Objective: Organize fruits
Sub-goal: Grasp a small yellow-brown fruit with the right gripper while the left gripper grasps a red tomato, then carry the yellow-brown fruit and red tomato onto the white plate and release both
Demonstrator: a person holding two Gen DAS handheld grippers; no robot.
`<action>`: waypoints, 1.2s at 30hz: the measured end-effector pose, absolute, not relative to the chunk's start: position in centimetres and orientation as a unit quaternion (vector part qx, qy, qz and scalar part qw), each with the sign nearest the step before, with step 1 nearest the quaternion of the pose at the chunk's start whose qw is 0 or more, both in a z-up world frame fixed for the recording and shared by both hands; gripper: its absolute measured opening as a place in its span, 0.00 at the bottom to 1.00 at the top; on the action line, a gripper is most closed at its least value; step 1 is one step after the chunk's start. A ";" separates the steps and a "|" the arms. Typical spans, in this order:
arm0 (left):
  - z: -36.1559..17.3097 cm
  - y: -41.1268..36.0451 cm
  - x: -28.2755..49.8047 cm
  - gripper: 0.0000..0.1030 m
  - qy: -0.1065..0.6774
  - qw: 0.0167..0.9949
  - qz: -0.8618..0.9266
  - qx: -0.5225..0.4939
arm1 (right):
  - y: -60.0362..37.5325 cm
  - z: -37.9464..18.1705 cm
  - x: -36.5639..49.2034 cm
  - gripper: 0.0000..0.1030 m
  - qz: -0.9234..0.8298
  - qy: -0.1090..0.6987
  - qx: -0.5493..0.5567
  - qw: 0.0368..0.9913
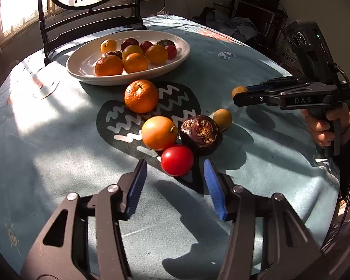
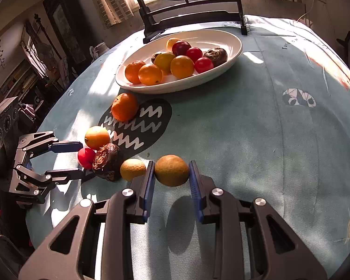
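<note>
1. My right gripper (image 2: 171, 175) is holding its jaws around a brown fruit (image 2: 172, 170), pads touching or nearly touching its sides; a shadow beneath suggests it is lifted off the table (image 2: 256, 140).
2. My left gripper (image 1: 175, 175) is keeping its jaws spread, just short of the tomato (image 1: 177, 160) on the table.
3. The brown fruit looks firm and light; I am gripping across its widest middle.
4. The tomato looks smooth, slippery and bruisable, so it is calling for a gentle squeeze at its equator.
5. Loose on the table, I am counting five: tomato, two oranges, one dark wrinkled fruit (image 1: 201, 134), another brown fruit (image 1: 222, 119).
6. The dish (image 1: 81, 66) is holding about ten more.
</note>
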State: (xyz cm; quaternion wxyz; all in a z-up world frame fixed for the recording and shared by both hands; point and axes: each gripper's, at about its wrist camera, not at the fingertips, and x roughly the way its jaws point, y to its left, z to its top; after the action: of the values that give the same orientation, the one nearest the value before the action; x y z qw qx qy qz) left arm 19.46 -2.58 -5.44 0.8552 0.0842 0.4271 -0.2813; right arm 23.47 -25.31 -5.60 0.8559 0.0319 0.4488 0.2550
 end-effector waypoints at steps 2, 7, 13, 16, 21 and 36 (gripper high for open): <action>-5.5 -2.7 19.7 0.48 0.428 0.857 -0.276 0.084 | -25.3 -5.6 23.4 0.28 0.255 0.448 0.031 0.856; -5.8 -2.8 20.3 0.40 0.438 0.853 -0.274 0.075 | -25.3 -5.4 23.4 0.28 0.257 0.446 0.032 0.856; -6.2 -3.6 20.3 0.32 0.445 0.848 -0.276 0.080 | -25.2 -5.3 23.2 0.28 0.255 0.444 0.027 0.859; -6.2 -3.7 20.2 0.30 0.443 0.849 -0.274 0.083 | -25.1 -5.1 23.1 0.28 0.258 0.441 0.025 0.859; -5.9 -3.5 20.1 0.30 0.441 0.853 -0.269 0.080 | -25.0 -5.0 23.0 0.28 0.264 0.436 0.023 0.860; -1.2 -2.0 23.3 0.30 0.382 0.897 -0.222 0.026 | -23.3 -2.1 25.7 0.28 0.287 0.361 0.093 0.882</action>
State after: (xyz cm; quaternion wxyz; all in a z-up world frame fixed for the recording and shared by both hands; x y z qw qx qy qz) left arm 23.27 -2.04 -1.15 0.8967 0.0257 0.3825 -0.2215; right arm 25.67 -23.30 -2.14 0.8825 0.0935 0.3610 0.2868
